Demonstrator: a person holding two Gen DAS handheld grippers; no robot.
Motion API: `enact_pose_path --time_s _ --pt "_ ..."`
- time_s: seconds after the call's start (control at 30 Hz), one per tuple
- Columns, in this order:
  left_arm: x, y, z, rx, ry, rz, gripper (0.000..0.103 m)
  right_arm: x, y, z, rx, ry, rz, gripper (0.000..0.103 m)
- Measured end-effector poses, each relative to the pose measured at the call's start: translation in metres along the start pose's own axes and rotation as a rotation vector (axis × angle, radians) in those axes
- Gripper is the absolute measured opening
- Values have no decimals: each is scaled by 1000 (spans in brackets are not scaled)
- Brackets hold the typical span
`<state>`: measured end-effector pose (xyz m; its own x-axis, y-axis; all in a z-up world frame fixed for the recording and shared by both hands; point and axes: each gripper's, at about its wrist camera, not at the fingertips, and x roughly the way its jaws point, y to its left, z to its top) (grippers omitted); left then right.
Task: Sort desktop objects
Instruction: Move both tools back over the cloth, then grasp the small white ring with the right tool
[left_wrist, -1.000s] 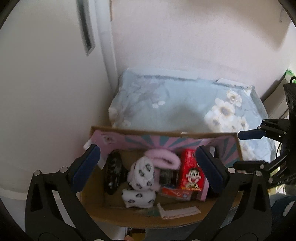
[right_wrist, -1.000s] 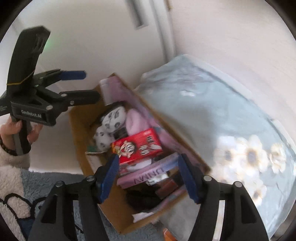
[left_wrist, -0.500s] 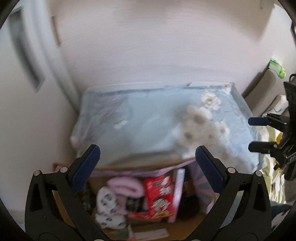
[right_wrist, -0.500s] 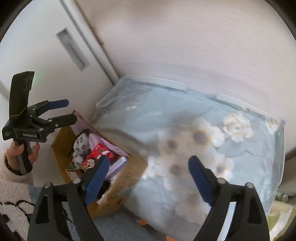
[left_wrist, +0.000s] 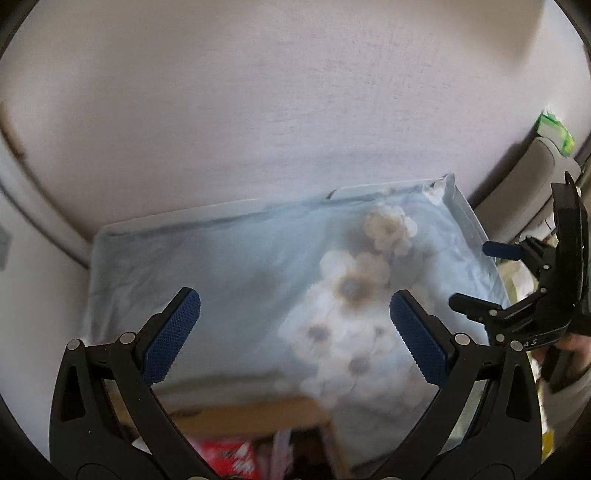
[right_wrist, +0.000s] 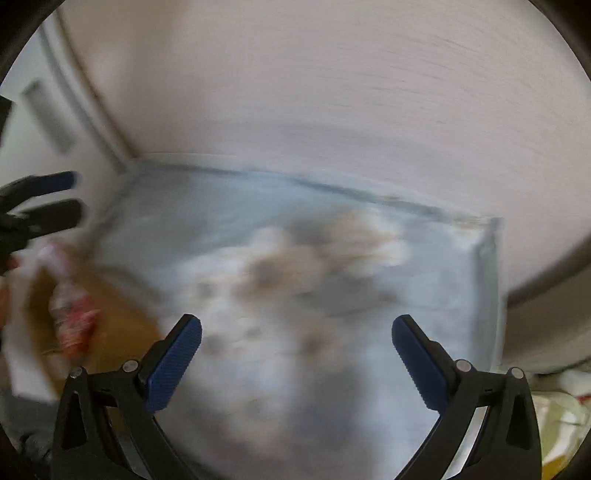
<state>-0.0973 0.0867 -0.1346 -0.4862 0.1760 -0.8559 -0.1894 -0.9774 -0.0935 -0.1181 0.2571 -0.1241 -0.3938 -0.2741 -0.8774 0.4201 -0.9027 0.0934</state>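
Both claws are seen spread wide with nothing held between the blue ribbed pads. In the left wrist view, the left claw (left_wrist: 294, 328) is held above a pale blue cloth-covered surface printed with white flowers (left_wrist: 229, 280), which is set against a plain whitish wall (left_wrist: 288, 110). Just beside the near edge of that surface, a brown cardboard box (left_wrist: 251, 413) is seen at the bottom of the view, its rim cutting across below the claw. Inside the box a red printed packet (left_wrist: 229, 458) is made out, along with something pink beside it that is too blurred to name. At the right edge of the same view the right claw (left_wrist: 476, 277) is seen from the side, its two black fingers well apart, and a green object (left_wrist: 554, 133) is glimpsed on a grey ledge in the upper right corner.

In the right wrist view, which is heavily blurred, the right claw (right_wrist: 296, 349) is held over the same flowered surface (right_wrist: 332, 229). The cardboard box (right_wrist: 122, 314) is placed at the left, with the red packet (right_wrist: 75, 325) smeared inside it, and the left claw (right_wrist: 75, 195) is seen at the far left edge above the box
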Motion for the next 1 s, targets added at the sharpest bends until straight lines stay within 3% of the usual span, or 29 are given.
enact_pose_path --time_s 0.07,0.17,0.33,0.57,0.63,0.8,0.87,1.0 --pt "19 -7 8 3 14 10 103 15 -21 9 64 -15 65 103" --pt "46 -16 16 -6 27 14 103 43 -39 21 106 13 59 103" --pt "81 -24 19 -33 58 12 103 85 -44 35 72 4 55 101" --pt "100 -31 14 -31 70 23 99 124 -45 39 -10 31 -14 78" --pt "103 -31 14 -28 73 18 92 128 -45 37 -25 28 -19 67" --pt "113 -26 10 -59 111 -15 41 127 -43 32 -69 15 -35 40" --pt "116 -22 8 -77 127 -24 33 124 -44 33 -70 12 -27 39" --pt "114 -21 5 -70 128 -14 30 115 -45 33 -67 4 -13 39"
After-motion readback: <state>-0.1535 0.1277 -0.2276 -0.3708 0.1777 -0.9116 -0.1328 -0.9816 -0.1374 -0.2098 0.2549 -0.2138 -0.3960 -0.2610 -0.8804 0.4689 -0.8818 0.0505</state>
